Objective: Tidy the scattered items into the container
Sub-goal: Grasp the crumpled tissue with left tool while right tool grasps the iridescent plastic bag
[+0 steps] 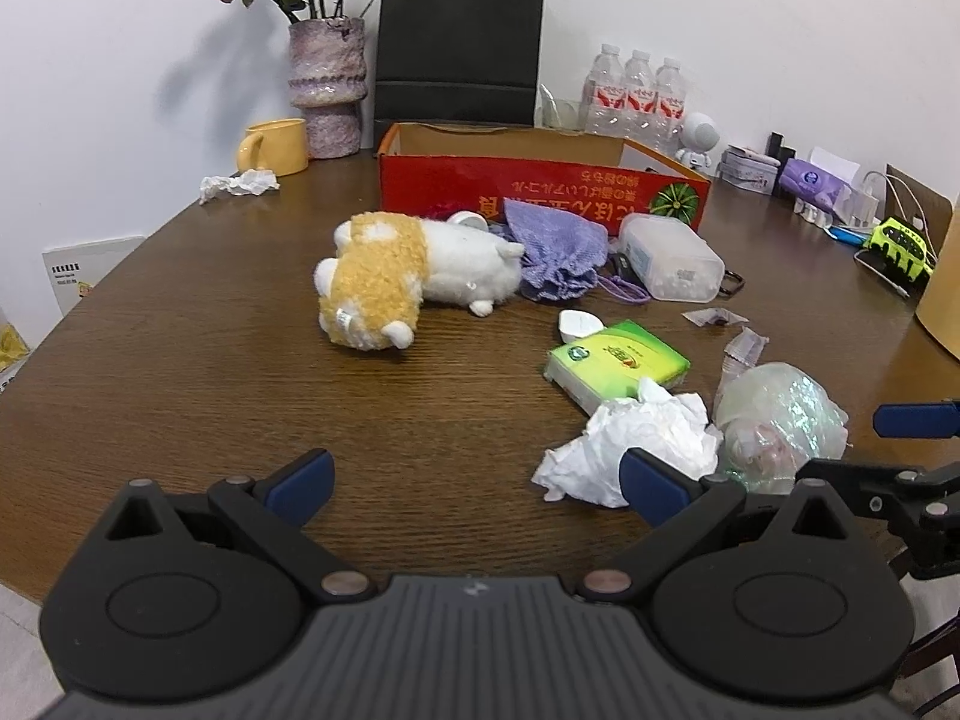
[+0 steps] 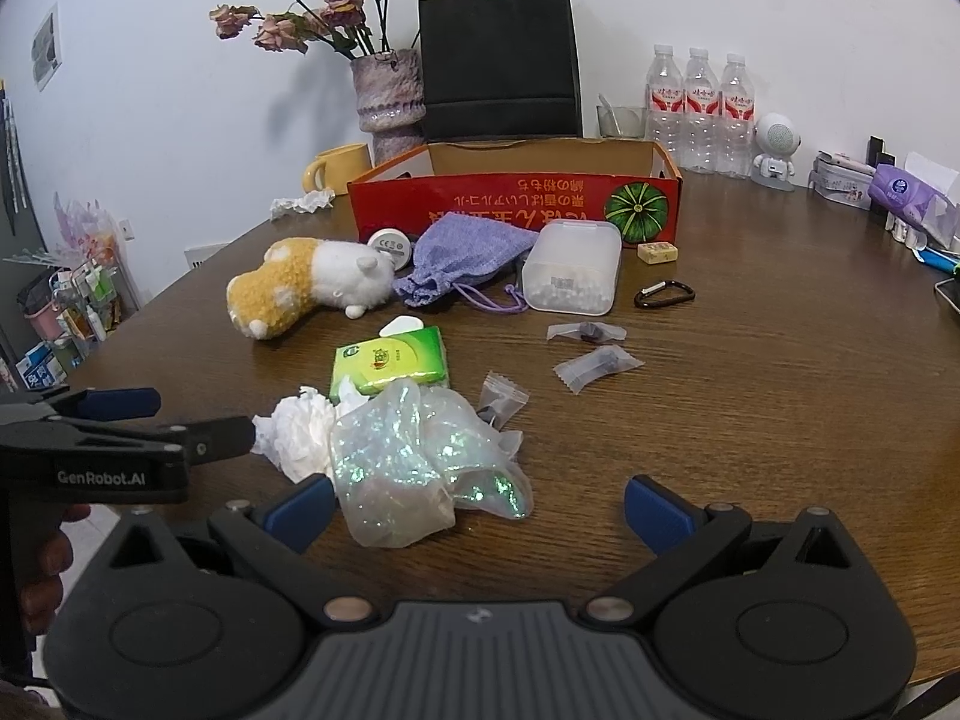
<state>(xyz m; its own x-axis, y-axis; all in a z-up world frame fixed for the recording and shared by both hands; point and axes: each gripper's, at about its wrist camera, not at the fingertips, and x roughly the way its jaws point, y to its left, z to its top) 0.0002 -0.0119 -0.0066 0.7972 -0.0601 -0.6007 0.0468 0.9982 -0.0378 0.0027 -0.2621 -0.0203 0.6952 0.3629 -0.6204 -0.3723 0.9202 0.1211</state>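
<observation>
A red cardboard box (image 1: 540,189) (image 2: 516,204) stands open at the back of the brown table. In front of it lie a yellow-and-white plush toy (image 1: 396,276) (image 2: 300,282), a purple drawstring pouch (image 1: 555,252) (image 2: 462,261), a clear plastic case (image 1: 669,258) (image 2: 573,270), a green tissue pack (image 1: 618,363) (image 2: 390,360), crumpled white tissue (image 1: 636,444) (image 2: 300,435) and a crinkled iridescent bag (image 1: 780,420) (image 2: 420,456). My left gripper (image 1: 477,483) is open and empty near the front edge, just left of the tissue. My right gripper (image 2: 480,507) is open, with the iridescent bag's near edge between its fingers.
A carabiner (image 2: 665,294), a small yellow block (image 2: 658,252) and several small plastic packets (image 2: 585,333) lie on the right. Along the wall stand a vase (image 1: 327,90), a yellow mug (image 1: 273,147), a black bag (image 1: 459,42), three water bottles (image 1: 636,96) and a white robot figure (image 2: 777,150).
</observation>
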